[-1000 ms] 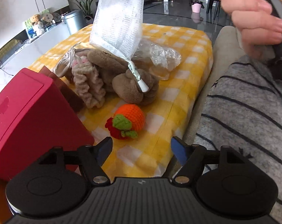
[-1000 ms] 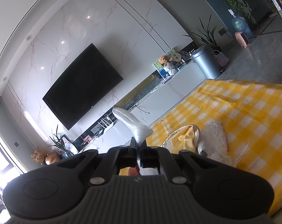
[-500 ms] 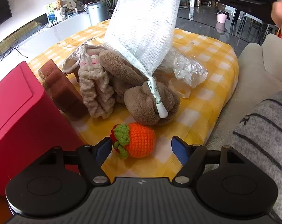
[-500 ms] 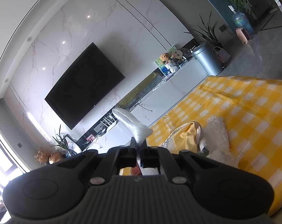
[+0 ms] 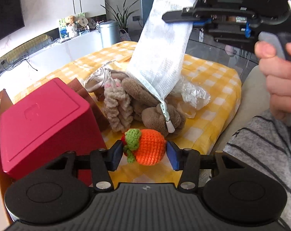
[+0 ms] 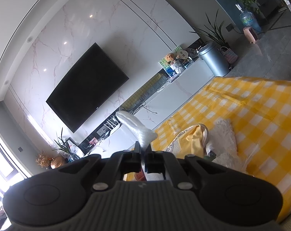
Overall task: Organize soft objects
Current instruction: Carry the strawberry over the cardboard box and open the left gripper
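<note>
An orange crocheted fruit (image 5: pixel 147 146) with green leaves sits between the fingers of my left gripper (image 5: pixel 144 153). The pads stand on either side of it, touching or nearly so. My right gripper (image 6: pixel 143 154) is shut on the top corner of a white mesh bag (image 5: pixel 160 52) and holds it hanging above the pile; the bag's pinched corner shows in the right wrist view (image 6: pixel 137 129). Under the bag lie a brown plush toy (image 5: pixel 157 111) and a beige knitted piece (image 5: pixel 117 105) on the yellow checked cloth (image 5: pixel 212 88).
A red box (image 5: pixel 43 123) stands at the left, close to my left gripper. A brown block (image 5: pixel 84 94) is behind it. A crumpled clear plastic bag (image 5: pixel 193 96) lies right of the plush. The table edge and a person's striped sleeve (image 5: pixel 261 144) are at the right.
My left gripper has moved forward and its fingers have closed in around the orange fruit. The right gripper still holds the mesh bag up.
</note>
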`<state>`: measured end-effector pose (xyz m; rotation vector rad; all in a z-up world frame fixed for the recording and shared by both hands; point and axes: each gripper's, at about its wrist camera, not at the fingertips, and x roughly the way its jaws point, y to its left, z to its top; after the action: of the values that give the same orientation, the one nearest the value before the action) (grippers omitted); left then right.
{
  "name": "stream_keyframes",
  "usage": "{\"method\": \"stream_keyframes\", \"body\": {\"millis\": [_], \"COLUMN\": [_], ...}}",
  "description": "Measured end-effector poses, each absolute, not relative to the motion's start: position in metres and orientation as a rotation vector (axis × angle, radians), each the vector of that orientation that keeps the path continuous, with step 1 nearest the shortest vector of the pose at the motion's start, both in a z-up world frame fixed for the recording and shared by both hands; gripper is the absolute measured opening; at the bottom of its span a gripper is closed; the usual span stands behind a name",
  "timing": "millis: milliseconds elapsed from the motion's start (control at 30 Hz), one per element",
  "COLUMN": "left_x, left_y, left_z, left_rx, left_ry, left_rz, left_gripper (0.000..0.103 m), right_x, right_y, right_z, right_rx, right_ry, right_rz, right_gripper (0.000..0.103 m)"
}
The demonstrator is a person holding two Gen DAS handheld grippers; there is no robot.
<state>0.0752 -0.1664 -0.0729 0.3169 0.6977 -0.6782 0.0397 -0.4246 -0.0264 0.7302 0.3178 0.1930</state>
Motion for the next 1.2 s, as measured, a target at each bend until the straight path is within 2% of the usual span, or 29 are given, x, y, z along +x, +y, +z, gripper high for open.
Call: {"method": "stream_keyframes", "body": {"millis": [300, 467, 733, 1033, 1200], "left_x": [0.041, 0.034, 0.026, 0.028, 0.036], "left_y": [-0.118, -0.084, -0.028, 0.036, 0.054], "left_z": [-0.009, 0.021, 0.052, 0.067, 0.079], "left_rx": [0.176, 0.093, 0.045, -0.111, -0.146], "left_ry": [0.550, 0.527, 0.450, 0.393, 0.361], "left_rz": [-0.646, -0.495, -0.221, -0.074, -0.029], "left_gripper": [0.056, 0.056, 0.056, 0.056, 0.056], "right_x": [0.034, 0.028, 0.014, 0.007, 0.015], "right_y": [-0.423, -0.424, -0.408, -0.340, -0.274], "right_z": [-0.021, -0.014, 0.022, 0.081, 0.104], "right_rx": [0.711, 0.706, 0.682, 0.621, 0.548], "right_ry": [0.286, 0.245, 0.160, 0.130, 0.195], "right_rz": [0.192, 0.171, 0.230, 0.476, 0.636], "right_gripper": [0.000, 0.000, 0.000, 0.000, 0.000]}}
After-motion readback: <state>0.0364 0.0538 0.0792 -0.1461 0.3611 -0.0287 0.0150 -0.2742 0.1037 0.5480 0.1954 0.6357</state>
